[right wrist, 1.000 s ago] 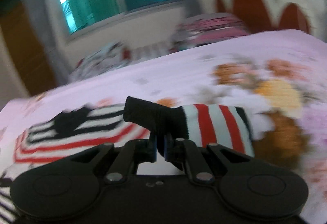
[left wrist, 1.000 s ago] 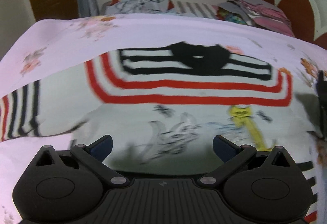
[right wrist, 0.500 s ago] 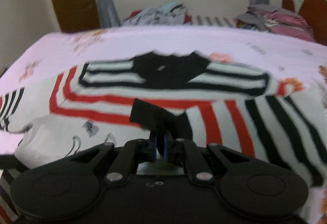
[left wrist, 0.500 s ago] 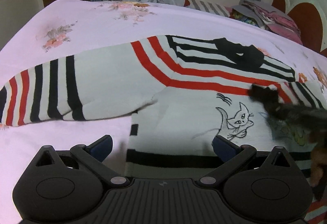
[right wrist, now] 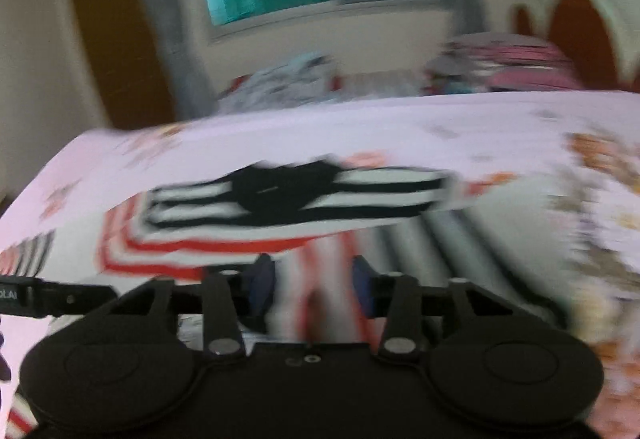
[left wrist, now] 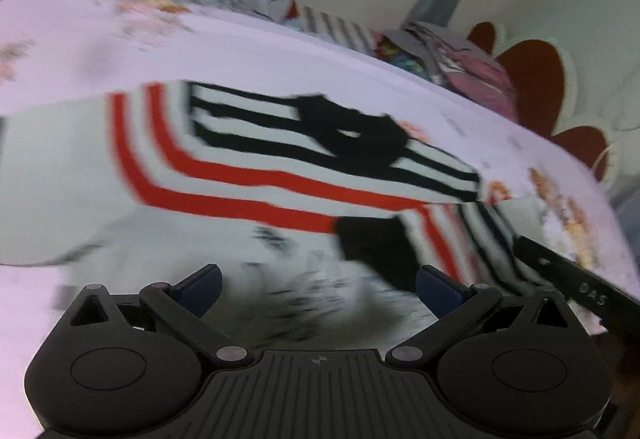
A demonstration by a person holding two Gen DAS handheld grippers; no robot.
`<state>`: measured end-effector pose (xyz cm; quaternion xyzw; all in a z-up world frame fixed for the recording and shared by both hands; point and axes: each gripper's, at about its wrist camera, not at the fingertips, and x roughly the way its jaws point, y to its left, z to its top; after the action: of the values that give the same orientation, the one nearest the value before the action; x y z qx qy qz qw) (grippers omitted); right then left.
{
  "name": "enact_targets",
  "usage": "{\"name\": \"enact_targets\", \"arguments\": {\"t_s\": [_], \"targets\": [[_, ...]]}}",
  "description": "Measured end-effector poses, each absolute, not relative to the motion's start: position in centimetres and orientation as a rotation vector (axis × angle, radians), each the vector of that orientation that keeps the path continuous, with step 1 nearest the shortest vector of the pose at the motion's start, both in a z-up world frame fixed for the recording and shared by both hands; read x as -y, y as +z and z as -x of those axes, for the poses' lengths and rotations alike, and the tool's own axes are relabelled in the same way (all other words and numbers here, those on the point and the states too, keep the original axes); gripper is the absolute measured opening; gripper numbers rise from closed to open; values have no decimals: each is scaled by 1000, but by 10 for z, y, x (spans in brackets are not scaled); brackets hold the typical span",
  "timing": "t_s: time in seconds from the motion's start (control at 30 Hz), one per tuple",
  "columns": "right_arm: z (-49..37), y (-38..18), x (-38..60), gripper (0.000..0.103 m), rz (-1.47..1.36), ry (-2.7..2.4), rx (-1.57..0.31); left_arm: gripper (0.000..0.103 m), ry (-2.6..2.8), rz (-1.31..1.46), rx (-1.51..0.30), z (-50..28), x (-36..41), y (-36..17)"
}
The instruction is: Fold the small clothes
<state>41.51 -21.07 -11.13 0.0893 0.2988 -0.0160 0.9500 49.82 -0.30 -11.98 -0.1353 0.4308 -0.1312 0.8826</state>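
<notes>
1. The sweater point(left wrist: 248, 175) lay flat on the bed point(left wrist: 280, 51), collar away from both grippers, its long axis running left to right.
2. The right sleeve point(left wrist: 404, 243) was folded in across the chest.
3. The right gripper point(right wrist: 314, 285) was opening, the sleeve's striped cloth showing between its jaws, no longer pinched.
4. The left gripper point(left wrist: 318, 285) hung wide and empty near the hem, nearer the unfolded left sleeve.

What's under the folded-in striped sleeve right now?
The striped sleeve lies across the sweater's white front, black cuff on the chest. It covers part of the printed drawing, and blur hides the rest.
</notes>
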Motion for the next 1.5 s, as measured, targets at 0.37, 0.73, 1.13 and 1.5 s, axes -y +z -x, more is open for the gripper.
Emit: {"name": "enact_targets", "arguments": {"t_s": [0.37,0.73,1.13,1.5], "targets": [[-373,-130,340,24,-389,-373,-634,26,-251,184,-988,-546,84,-157],[-385,-143,332,27,-429,-239,-674,5,-107,-27,-748,-547,41,-112],[-406,-152,314,32,-357,-104,-728,27,-47,-19,-804,-542,28,-151],[-525,-158,361,51,-507,-46,-713,31,-75,81,-826,-576,14,-161]]}}
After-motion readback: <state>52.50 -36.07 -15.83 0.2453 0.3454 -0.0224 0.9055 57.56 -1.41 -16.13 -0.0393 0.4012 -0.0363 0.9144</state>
